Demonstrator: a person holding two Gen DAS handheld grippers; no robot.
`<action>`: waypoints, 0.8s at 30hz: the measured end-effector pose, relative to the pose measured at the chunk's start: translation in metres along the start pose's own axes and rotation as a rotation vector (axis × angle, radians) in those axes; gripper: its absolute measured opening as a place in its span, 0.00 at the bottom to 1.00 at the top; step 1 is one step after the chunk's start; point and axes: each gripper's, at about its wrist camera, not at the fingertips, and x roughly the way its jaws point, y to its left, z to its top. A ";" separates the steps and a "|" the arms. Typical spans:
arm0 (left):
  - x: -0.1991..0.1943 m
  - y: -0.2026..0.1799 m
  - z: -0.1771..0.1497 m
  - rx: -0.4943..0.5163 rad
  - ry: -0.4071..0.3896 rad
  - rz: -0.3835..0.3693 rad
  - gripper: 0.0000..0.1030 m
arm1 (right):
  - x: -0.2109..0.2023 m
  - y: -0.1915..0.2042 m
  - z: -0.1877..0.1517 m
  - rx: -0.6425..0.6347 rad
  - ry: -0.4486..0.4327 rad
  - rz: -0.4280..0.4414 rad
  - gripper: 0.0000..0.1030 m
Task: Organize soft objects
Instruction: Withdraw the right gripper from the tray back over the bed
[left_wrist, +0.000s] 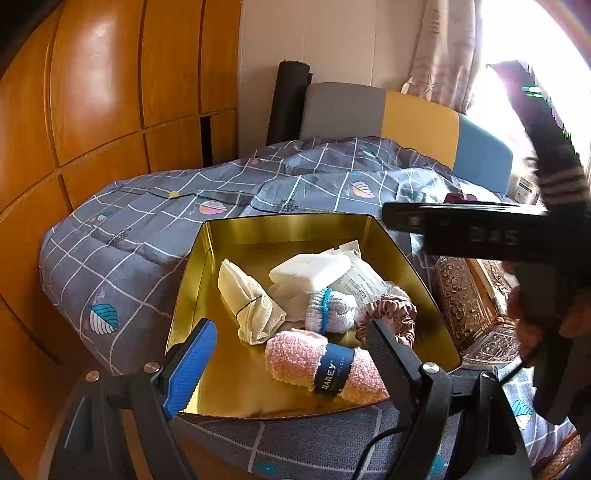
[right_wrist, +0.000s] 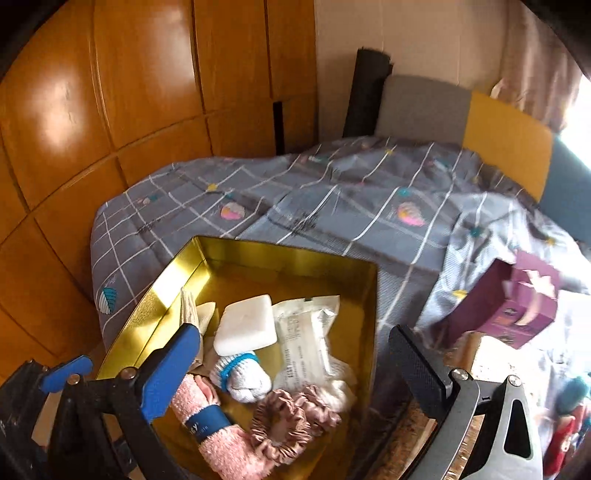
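Nearest in the left wrist view, the left tongs (left_wrist: 284, 354) stand wide apart with nothing between them, hovering over the near rim of the gold tin (left_wrist: 284, 229), which sits on the bed (left_wrist: 147, 229). The right tongs (right_wrist: 295, 358) are spread wide too, empty, poised above the tin's near right corner.

Inside the tin, closest to the camera, the pink fluffy towel roll (left_wrist: 325, 363) with its blue band (left_wrist: 334, 367) lies flat, its long axis running from 10 o'clock to 4 o'clock. At its 2 o'clock the pink satin scrunchie (left_wrist: 391, 314) rests against the right wall. Just beyond, the white sock roll (left_wrist: 328, 310) with a blue elastic points toward 10 o'clock. At 9 o'clock from it the cream mesh bundle (left_wrist: 251, 299) runs from 11 o'clock to 5 o'clock. Farther back lie the white sponge block (left_wrist: 310, 271) and a clear plastic packet (left_wrist: 362, 280). Beyond the tin, at 1 o'clock in the right wrist view, a purple box (right_wrist: 506, 306) stands on the bed.
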 end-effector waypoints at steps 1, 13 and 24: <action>-0.001 -0.001 0.000 0.003 -0.001 0.001 0.82 | -0.006 -0.002 -0.002 -0.001 -0.018 -0.008 1.00; -0.001 -0.008 -0.004 0.031 -0.003 0.000 0.82 | -0.074 -0.054 -0.032 0.136 -0.194 -0.121 1.00; -0.002 -0.013 -0.004 0.052 -0.005 0.006 0.82 | -0.106 -0.142 -0.077 0.359 -0.123 -0.183 1.00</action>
